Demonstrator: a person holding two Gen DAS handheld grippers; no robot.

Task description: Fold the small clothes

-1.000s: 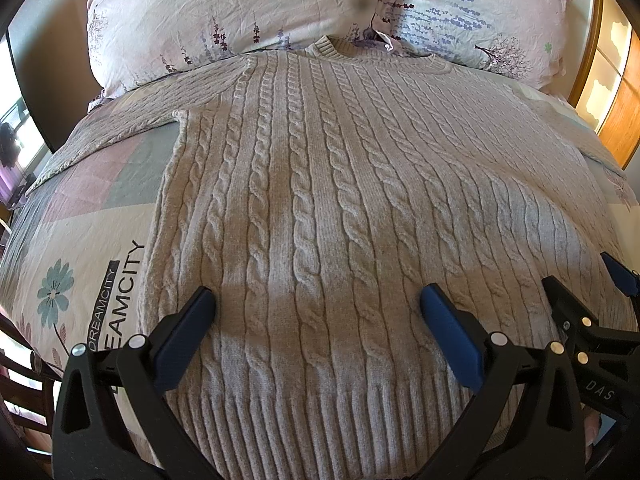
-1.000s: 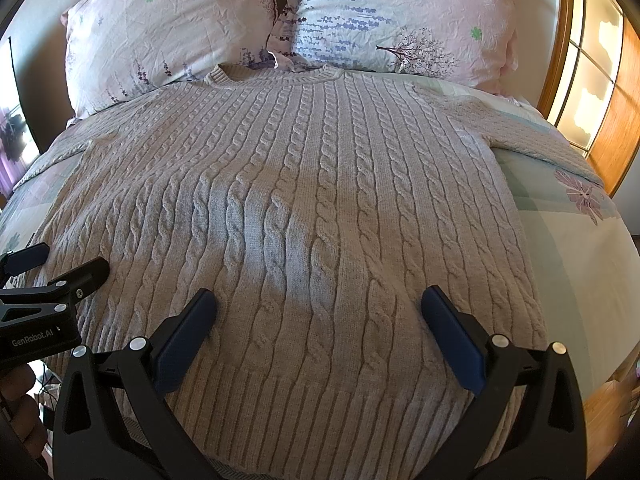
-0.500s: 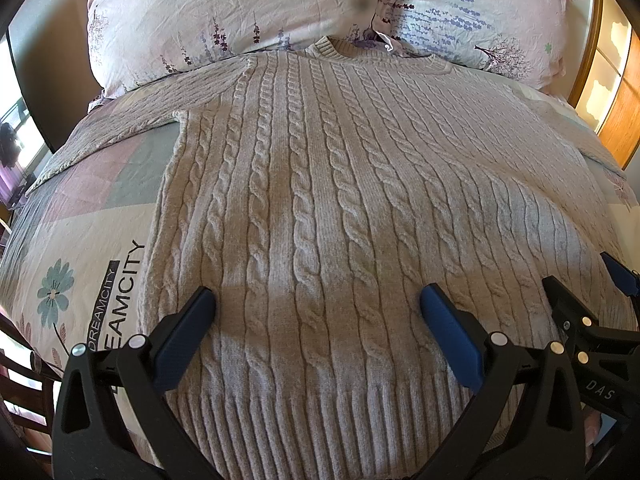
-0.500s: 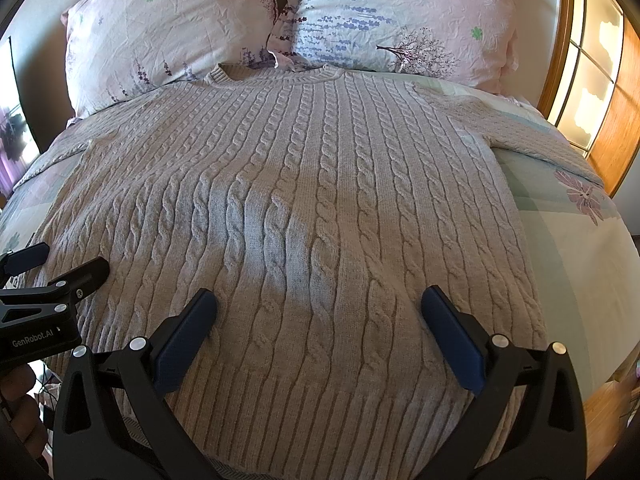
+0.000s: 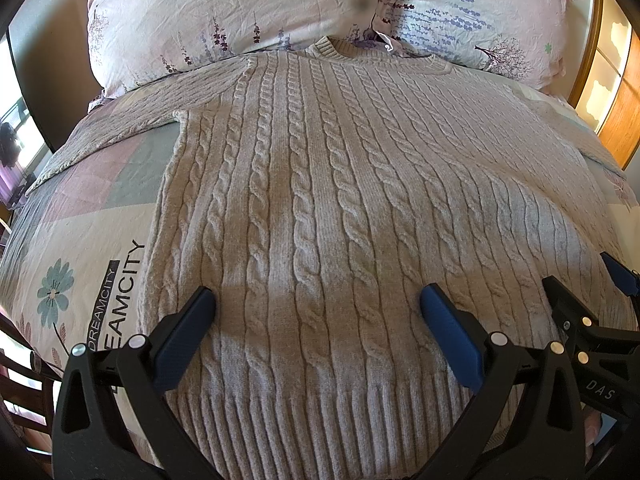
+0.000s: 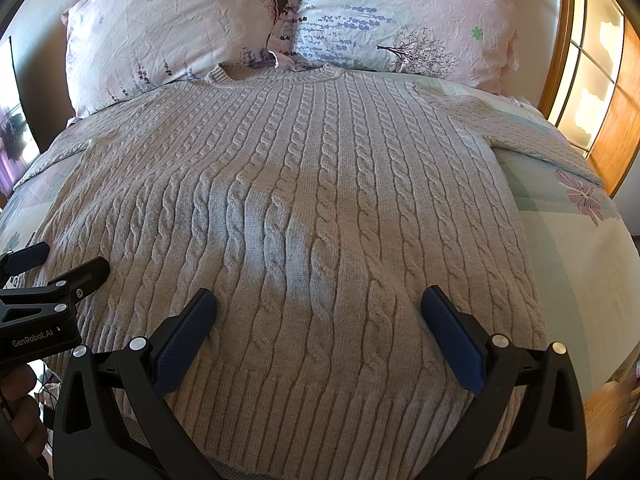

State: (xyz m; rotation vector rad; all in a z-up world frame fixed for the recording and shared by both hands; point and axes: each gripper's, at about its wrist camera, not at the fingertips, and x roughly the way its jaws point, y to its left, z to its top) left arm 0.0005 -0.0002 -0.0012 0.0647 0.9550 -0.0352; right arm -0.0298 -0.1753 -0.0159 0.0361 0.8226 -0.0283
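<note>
A beige cable-knit sweater [image 5: 320,200] lies flat and face up on the bed, collar toward the pillows, sleeves spread to both sides; it also shows in the right wrist view [image 6: 320,200]. My left gripper [image 5: 316,300] is open and empty, hovering above the left part of the ribbed hem. My right gripper [image 6: 318,300] is open and empty above the right part of the hem. Each gripper shows at the edge of the other's view: the right gripper [image 5: 592,304], the left gripper [image 6: 52,268].
Two floral pillows [image 5: 240,12] [image 6: 400,20] lie at the head of the bed. The patterned bedsheet [image 5: 80,264] shows on both sides of the sweater. A wooden window frame [image 6: 600,80] stands at the right. A dark chair [image 5: 16,380] stands at the lower left.
</note>
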